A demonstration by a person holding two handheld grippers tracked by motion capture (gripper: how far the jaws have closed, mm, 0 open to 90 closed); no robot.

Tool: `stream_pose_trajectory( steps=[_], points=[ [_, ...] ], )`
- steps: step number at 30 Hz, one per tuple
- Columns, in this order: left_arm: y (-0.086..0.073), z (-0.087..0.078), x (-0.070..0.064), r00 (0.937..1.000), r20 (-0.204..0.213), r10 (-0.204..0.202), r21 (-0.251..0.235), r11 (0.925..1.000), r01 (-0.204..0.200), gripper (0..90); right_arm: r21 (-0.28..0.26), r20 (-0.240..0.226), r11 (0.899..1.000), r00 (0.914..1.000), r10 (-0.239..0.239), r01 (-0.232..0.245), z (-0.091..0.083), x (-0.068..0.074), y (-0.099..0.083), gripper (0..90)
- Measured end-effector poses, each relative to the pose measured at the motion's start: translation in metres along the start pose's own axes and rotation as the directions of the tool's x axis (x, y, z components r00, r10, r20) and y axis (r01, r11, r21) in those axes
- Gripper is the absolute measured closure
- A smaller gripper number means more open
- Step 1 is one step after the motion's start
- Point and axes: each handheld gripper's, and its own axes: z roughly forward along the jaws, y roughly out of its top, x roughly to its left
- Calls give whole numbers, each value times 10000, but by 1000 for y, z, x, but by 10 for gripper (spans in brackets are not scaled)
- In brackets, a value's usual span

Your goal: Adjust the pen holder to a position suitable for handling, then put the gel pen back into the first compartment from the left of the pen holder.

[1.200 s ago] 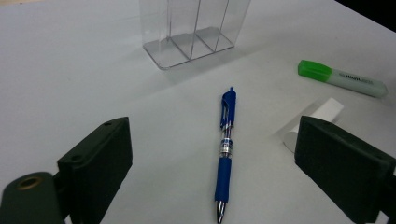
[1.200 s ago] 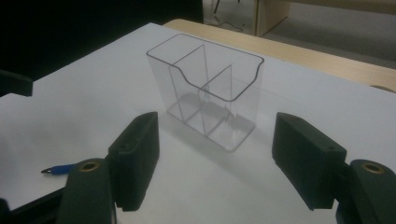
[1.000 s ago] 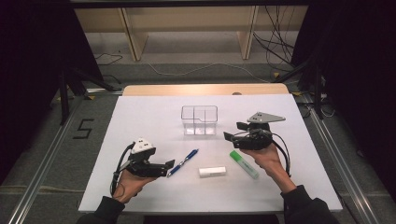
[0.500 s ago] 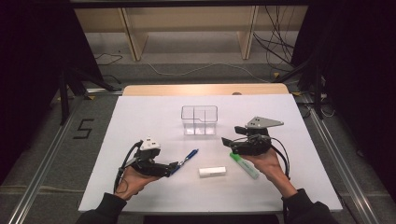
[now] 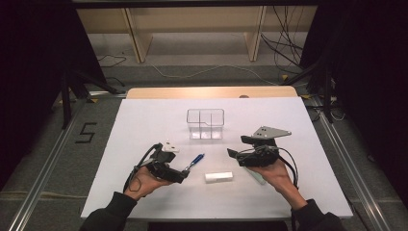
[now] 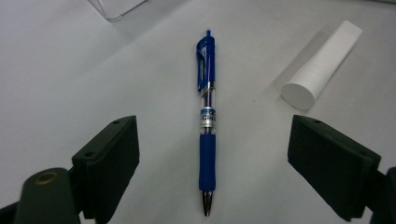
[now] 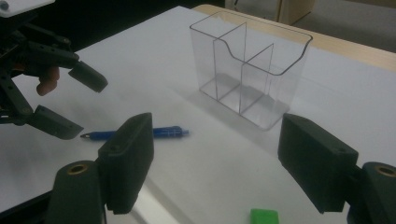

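The white desk (image 5: 144, 125) is carrying a clear divided organizer (image 5: 205, 123) toward its far edge. Near the front edge, the left gripper (image 5: 186, 174) is hovering, jaws spread wide, either side of the blue pen (image 6: 207, 126). The right gripper (image 5: 232, 155) is gaping too, holding nothing.

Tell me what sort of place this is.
Probably a lab set up for recording manipulation. A white table stands on a metal-railed floor marked with a taped number 5, loose cables trail behind it, and each hand holds a camera-carrying gripper: left gripper, right gripper.
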Motion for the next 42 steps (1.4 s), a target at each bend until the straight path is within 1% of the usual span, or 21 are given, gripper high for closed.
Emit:
stream_pose_trajectory(
  steps=[1, 3, 4, 5, 9, 10, 12, 13, 15, 18, 20, 23, 24, 30, 31, 32, 33, 35, 38, 39, 42],
  points=[
    [1, 1, 0, 9999, -6, 107, 107, 9999, -107, 162, 11, 8, 10000, 10000, -27, 27, 0, 0, -1, 278],
    [4, 4, -1, 9999, -3, 136, 300, 9995, -136, 162, 58, -13, 10000, 10000, -36, 36, -1, 1, -2, 277],
    [5, 5, 0, 9996, 26, 269, 470, 9985, -270, 162, 62, -12, 10000, 10000, -26, 26, -1, 0, -2, 276],
    [6, 6, -1, 9999, 28, 153, 483, 9987, -154, 163, 27, 0, 10000, 10000, -17, 17, -2, 0, -3, 275],
    [8, 9, -1, 9997, -13, 228, 766, 9968, -226, 165, -18, -31, 10000, 10000, 31, -31, -4, 0, -6, 271],
    [9, 9, 0, 9994, 6, 359, 894, 9953, -358, 166, -23, -24, 10000, 10000, 32, -32, -5, 0, -6, 270],
    [10, 11, -1, 9994, 46, 333, 975, 9947, -336, 166, -28, -1, 10000, 10000, 29, -30, -5, -1, -7, 270],
    [11, 12, -1, 9993, -41, 359, 975, 9946, -353, 166, -30, 7, 10000, 10000, 47, -47, -6, -1, -8, 269],
    [11, 13, -1, 9989, -20, 472, 1095, 9929, -467, 172, -11, 30, 10000, 10000, 83, -83, -7, 0, -8, 269],
    [12, 14, -1, 9991, 32, 433, 1186, 9920, -434, 177, -19, 7, 10000, 10000, 56, -56, -8, 1, -9, 269],
    [12, 15, 0, 9984, 63, 555, 1363, 9891, -559, 179, 9, 11, 10000, 10000, 21, -21, -8, 2, -10, 269],
    [13, 16, 0, 9987, 91, 498, 1419, 9886, -506, 188, 22, 30, 10000, 10000, -56, 56, -8, 3, -11, 269],
    [14, 16, 0, 9984, 83, 558, 1436, 9880, -564, 190, 5, 18, 10000, 10000, -48, 48, -9, 4, -11, 269],
    [15, 19, -2, 9982, 139, 582, 1662, 9843, -597, 225, 58, 8, 10000, 10000, 15, -15, -11, 6, -14, 269],
    [15, 20, -2, 9986, 114, 523, 1679, 9844, -535, 229, 69, 7, 10000, 10000, 18, -18, -11, 6, -14, 269],
    [16, 20, -2, 9979, 113, 643, 1782, 9818, -653, 237, 78, 16, 10000, 10000, 24, -24, -11, 6, -15, 269],
    [16, 21, -2, 9976, 102, 678, 1796, 9814, -686, 248, 86, 16, 10000, 10000, -1, 1, -11, 6, -15, 269],
    [17, 22, -3, 9977, 161, 663, 1856, 9803, -682, 268, 60, 30, 10000, 10000, -22, 22, -12, 6, -15, 269],
    [20, 24, -4, 9968, 213, 771, 2004, 9765, -798, 301, 52, 10, 10000, 10000, -25, 25, -12, 6, -15, 269],
    [20, 25, -5, 9970, 208, 751, 2013, 9764, -778, 314, 47, -5, 10000, 10000, -20, 20, -12, 6, -15, 269],
    [23, 27, -5, 9957, 285, 887, 2265, 9696, -928, 346, 29, -14, 10000, 10000, -13, 13, -11, 5, -15, 269]
  ],
)
